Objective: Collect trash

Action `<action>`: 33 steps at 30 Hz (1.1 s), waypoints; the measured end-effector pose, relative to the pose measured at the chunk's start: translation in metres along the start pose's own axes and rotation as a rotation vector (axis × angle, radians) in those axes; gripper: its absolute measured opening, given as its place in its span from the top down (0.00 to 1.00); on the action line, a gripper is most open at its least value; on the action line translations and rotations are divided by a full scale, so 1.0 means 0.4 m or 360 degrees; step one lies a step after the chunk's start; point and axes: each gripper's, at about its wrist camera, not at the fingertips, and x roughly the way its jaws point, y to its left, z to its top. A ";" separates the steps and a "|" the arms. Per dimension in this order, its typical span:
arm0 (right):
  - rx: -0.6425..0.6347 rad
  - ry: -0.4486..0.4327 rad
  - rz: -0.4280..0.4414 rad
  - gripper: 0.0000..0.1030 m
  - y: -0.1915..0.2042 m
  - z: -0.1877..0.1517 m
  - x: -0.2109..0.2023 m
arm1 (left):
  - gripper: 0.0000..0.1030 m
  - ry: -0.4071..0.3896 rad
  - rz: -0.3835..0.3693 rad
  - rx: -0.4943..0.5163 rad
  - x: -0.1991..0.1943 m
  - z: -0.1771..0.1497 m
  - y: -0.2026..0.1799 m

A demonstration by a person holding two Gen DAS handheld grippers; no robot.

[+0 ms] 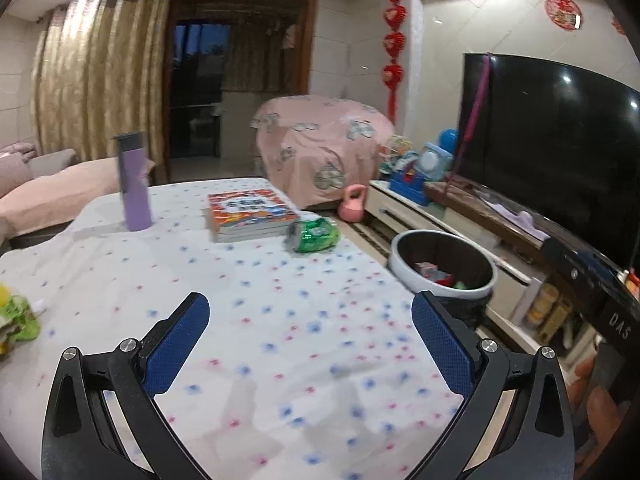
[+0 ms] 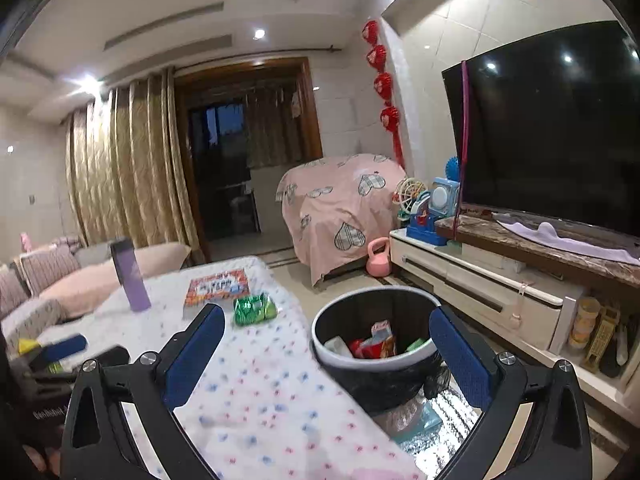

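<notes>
We see the crushed green drink can [image 1: 313,235] lying on the flower-dotted white tablecloth [image 1: 256,320], just beside the orange-covered book [image 1: 249,216]. Our left gripper [image 1: 310,344] and right gripper [image 2: 327,354] gape wide, holding nothing. The round, black-lined bin [image 2: 376,344] stands beside the table.

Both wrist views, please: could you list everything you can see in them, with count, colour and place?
table: 1, white cloth with blue and red dots, centre
bottle: 1, purple, upright at the table's far left
books: a small stack, orange-red cover, far middle of table
can: 1, green, crushed, lying right of the books
wrapper: 1, green-yellow, table's left edge
bin: 1, white rim, dark inside, on the floor right of the table, trash inside
kettlebell: 1, pink, on the floor
TV: 1, black, right
left gripper: jaws open, over the table
right gripper: jaws open, towards the bin
</notes>
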 end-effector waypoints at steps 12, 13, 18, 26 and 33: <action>-0.0007 0.0101 0.0031 0.00 0.021 -0.046 0.021 | 0.00 -0.0043 0.0133 0.0033 -0.018 -0.032 0.027; -0.0003 0.0105 0.0030 0.00 0.021 -0.046 0.020 | 0.00 -0.0048 0.0139 0.0041 -0.019 -0.032 0.024; 0.0004 0.0101 0.0029 0.00 0.019 -0.047 0.015 | 0.00 -0.0070 0.0154 0.0071 -0.027 -0.031 0.015; 0.0016 0.0097 0.0027 0.00 0.014 -0.044 0.010 | 0.00 -0.0108 0.0173 0.0082 -0.037 -0.028 0.008; 0.0033 0.0085 0.0030 0.00 0.004 -0.041 0.005 | 0.00 -0.0119 0.0179 0.0095 -0.039 -0.025 0.005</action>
